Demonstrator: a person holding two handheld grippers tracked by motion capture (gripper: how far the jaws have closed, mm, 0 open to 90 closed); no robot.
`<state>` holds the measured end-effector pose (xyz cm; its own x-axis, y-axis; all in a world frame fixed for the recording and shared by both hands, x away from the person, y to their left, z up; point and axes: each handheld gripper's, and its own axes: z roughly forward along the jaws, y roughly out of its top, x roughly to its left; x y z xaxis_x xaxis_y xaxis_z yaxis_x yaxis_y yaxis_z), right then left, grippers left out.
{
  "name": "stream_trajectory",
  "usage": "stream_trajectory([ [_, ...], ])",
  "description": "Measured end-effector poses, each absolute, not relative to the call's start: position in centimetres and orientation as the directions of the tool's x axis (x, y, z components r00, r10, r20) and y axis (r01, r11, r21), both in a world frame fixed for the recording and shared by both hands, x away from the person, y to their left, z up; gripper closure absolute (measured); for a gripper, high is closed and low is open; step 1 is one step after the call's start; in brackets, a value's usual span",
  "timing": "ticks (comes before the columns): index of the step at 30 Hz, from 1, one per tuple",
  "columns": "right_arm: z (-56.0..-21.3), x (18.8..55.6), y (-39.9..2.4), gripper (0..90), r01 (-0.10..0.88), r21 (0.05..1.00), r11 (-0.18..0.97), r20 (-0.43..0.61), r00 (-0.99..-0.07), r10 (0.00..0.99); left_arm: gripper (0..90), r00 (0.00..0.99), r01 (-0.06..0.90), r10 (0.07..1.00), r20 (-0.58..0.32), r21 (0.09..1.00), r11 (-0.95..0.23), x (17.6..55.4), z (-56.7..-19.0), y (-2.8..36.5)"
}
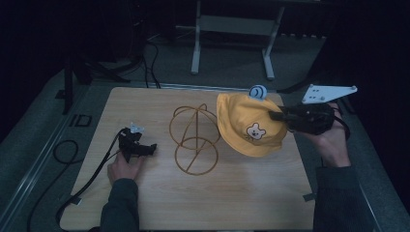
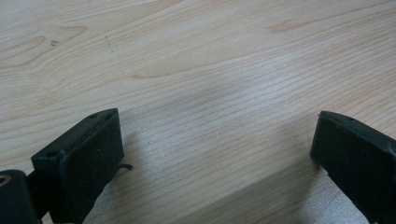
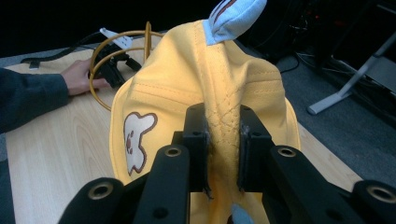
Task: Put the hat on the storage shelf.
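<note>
Pinching yellow hat [image 3: 196, 79], right gripper [image 3: 223, 144].

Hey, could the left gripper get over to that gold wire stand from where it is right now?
Probably yes: the left gripper lies open on the table, beside the wire stand, with bare wood between them.

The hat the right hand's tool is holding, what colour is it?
The hat is yellow with a white bear patch; clearest in the right gripper view.

Wooden table [image 1: 232, 203] bears a gold wire stand [image 1: 195, 139].
</note>
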<state>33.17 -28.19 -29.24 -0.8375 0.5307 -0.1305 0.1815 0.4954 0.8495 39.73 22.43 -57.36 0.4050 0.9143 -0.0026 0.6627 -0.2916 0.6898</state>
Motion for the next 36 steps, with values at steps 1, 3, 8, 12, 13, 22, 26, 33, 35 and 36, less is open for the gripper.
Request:
stream_trajectory([
  [1,-29.1,33.2,-28.1,77.1,0.177,0.849,0.497,-0.134,-0.839,0.528,2.3,0.405,0.663,0.914,-0.003,0.69,-0.291,39.7,-57.4,22.4],
  [3,-28.9,33.2,-27.9,77.2,0.172,0.85,0.497,-0.136,-0.842,0.523,2.4,0.405,0.663,0.914,-0.003,0.69,-0.291,39.7,-57.4,22.4],
  [8,-28.6,33.3,-27.4,77.2,0.165,0.848,0.504,-0.14,-0.847,0.514,2.4,0.405,0.663,0.914,-0.003,0.69,-0.291,39.7,-57.4,22.4],
  [12,-28.3,33.4,-27.0,77.2,0.159,0.848,0.505,-0.144,-0.848,0.509,2.3,0.405,0.662,0.914,-0.002,0.69,-0.292,39.7,-57.4,22.4],
  [13,-28.3,33.4,-26.9,77.2,0.16,0.85,0.501,-0.141,-0.849,0.509,2.3,0.405,0.663,0.914,-0.002,0.69,-0.292,39.7,-57.4,22.4],
  [22,-27.7,33.7,-25.8,77.2,0.142,0.85,0.507,-0.149,-0.859,0.49,2.3,0.405,0.663,0.914,-0.003,0.69,-0.291,39.7,-57.4,22.4],
  [26,-27.6,33.8,-25.4,77.2,0.137,0.849,0.511,-0.151,-0.863,0.482,2.3,0.405,0.663,0.914,-0.002,0.69,-0.292,39.7,-57.4,22.4],
  [33,-27.4,33.9,-24.8,77.2,0.129,0.85,0.511,-0.152,-0.869,0.472,2.3,0.405,0.663,0.914,-0.003,0.69,-0.291,39.7,-57.4,22.4],
  [35,-27.2,33.9,-24.5,77.2,0.124,0.849,0.514,-0.155,-0.87,0.467,2.3,0.406,0.663,0.914,-0.001,0.689,-0.293,39.7,-57.4,22.4],
  [36,-27.1,33.9,-24.4,77.2,0.122,0.848,0.516,-0.158,-0.87,0.466,2.4,0.406,0.663,0.914,-0.001,0.689,-0.293,39.7,-57.4,22.4],
])
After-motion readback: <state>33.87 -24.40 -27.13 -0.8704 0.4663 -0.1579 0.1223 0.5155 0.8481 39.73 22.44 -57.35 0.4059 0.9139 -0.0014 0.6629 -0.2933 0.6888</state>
